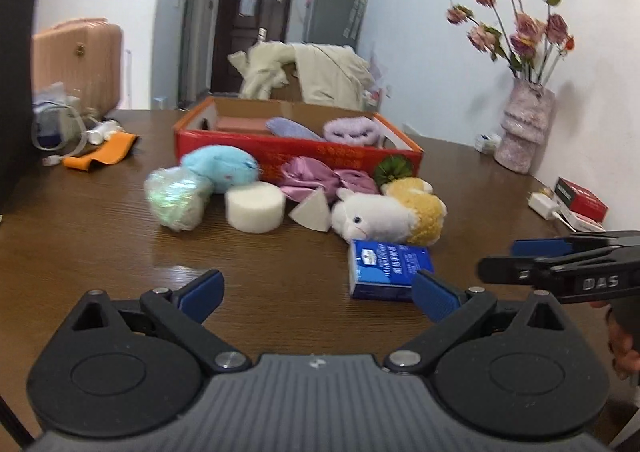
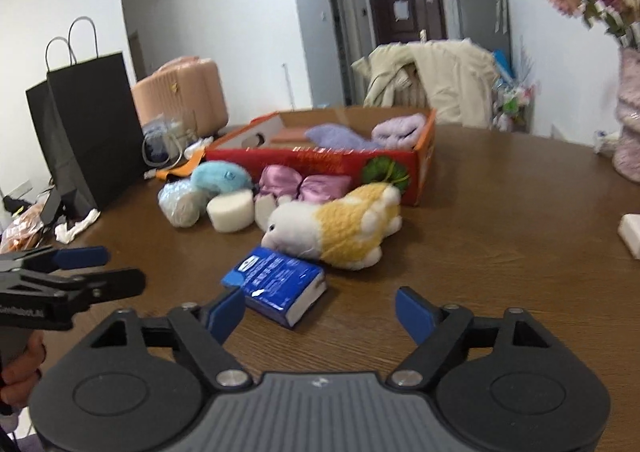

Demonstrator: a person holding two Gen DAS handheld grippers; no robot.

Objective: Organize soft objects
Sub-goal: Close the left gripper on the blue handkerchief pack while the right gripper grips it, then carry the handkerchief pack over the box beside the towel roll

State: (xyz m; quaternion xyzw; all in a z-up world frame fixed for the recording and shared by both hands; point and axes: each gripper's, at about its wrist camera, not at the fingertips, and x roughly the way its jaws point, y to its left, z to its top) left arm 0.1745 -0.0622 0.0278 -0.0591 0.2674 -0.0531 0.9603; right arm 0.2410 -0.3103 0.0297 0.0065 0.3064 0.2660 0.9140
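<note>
A red cardboard box (image 1: 296, 150) stands mid-table holding a lilac cloth (image 1: 292, 128) and a fluffy purple item (image 1: 352, 128). In front of it lie a light blue plush (image 1: 220, 168), a film-wrapped bundle (image 1: 176, 200), a white round sponge (image 1: 255, 208), a grey wedge sponge (image 1: 312, 214), pink satin fabric (image 1: 316, 176) and a white-and-yellow plush animal (image 2: 340, 228). A blue tissue pack (image 2: 276, 284) lies nearest. My left gripper (image 1: 320, 292) is open and empty, short of the pack. My right gripper (image 2: 320, 310) is open, with the pack just ahead of its left finger.
A vase of pink flowers (image 1: 524, 128) stands at the right wall, with a small red box (image 1: 580, 200) and a white charger (image 1: 544, 204) near the table's right edge. Black paper bags (image 2: 84, 132) and clutter fill the left. A coat-draped chair (image 1: 312, 76) sits behind the box.
</note>
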